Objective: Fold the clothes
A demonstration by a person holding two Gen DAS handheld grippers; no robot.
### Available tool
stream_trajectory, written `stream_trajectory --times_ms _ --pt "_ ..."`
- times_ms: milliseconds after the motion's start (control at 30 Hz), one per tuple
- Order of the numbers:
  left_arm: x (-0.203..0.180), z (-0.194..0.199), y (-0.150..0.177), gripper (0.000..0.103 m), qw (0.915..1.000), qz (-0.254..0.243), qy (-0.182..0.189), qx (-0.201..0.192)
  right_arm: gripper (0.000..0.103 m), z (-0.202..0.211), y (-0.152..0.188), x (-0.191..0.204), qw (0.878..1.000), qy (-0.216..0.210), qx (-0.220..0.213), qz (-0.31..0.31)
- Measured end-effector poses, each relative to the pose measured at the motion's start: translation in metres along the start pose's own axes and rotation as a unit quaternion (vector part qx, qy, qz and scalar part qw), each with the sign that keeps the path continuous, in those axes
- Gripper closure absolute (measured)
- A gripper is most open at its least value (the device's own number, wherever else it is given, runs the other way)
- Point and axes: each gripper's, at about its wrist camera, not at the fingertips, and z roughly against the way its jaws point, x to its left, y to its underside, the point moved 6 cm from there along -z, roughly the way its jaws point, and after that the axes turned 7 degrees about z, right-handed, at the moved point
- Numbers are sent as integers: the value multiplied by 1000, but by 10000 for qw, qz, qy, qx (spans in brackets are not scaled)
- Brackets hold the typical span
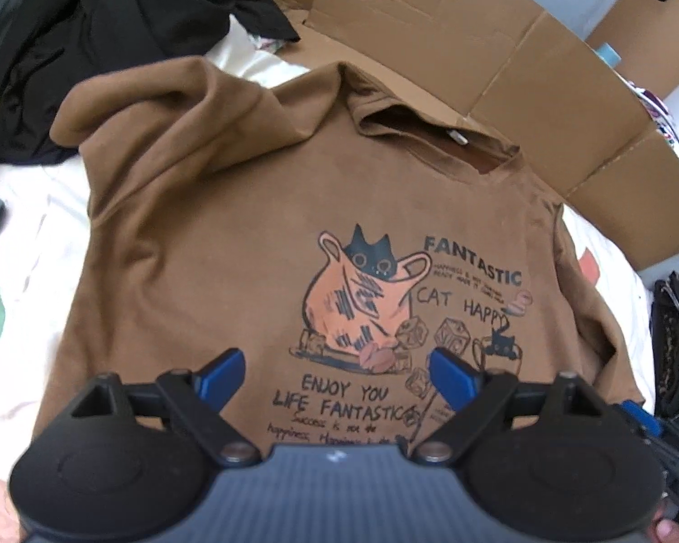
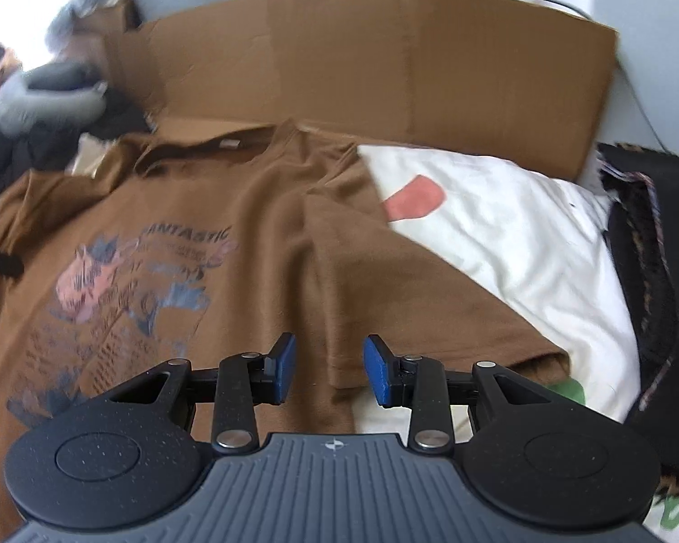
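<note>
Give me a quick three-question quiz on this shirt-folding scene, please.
1. True or false: the brown shirt lies print side up.
2. Which animal peeks out of the bag in the print? A dog, B cat, C rabbit.
3. Is the left gripper or the right gripper open wider?

Key: 1 true. 2 B. 3 the left; both are open and hold nothing.

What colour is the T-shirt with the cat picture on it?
Brown. The T-shirt shows best in the left wrist view, where its cat print is sharp.
</note>
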Motion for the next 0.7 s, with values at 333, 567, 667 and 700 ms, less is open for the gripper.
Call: stream_trajectory --times_ms 333,567,667,700 --pt "1 -9 9 13 9997 125 72 172 63 -33 -1 13 9958 624 286 611" --pt "1 -6 6 13 9999 72 75 112 99 -41 -14 -11 9920 574 604 948" --pt "2 -7 5 13 9999 81 64 111 100 -31 -22 -34 9921 698 533 896" --pt "2 -8 5 13 9999 84 69 125 100 -28 -24 -43 9922 751 506 855"
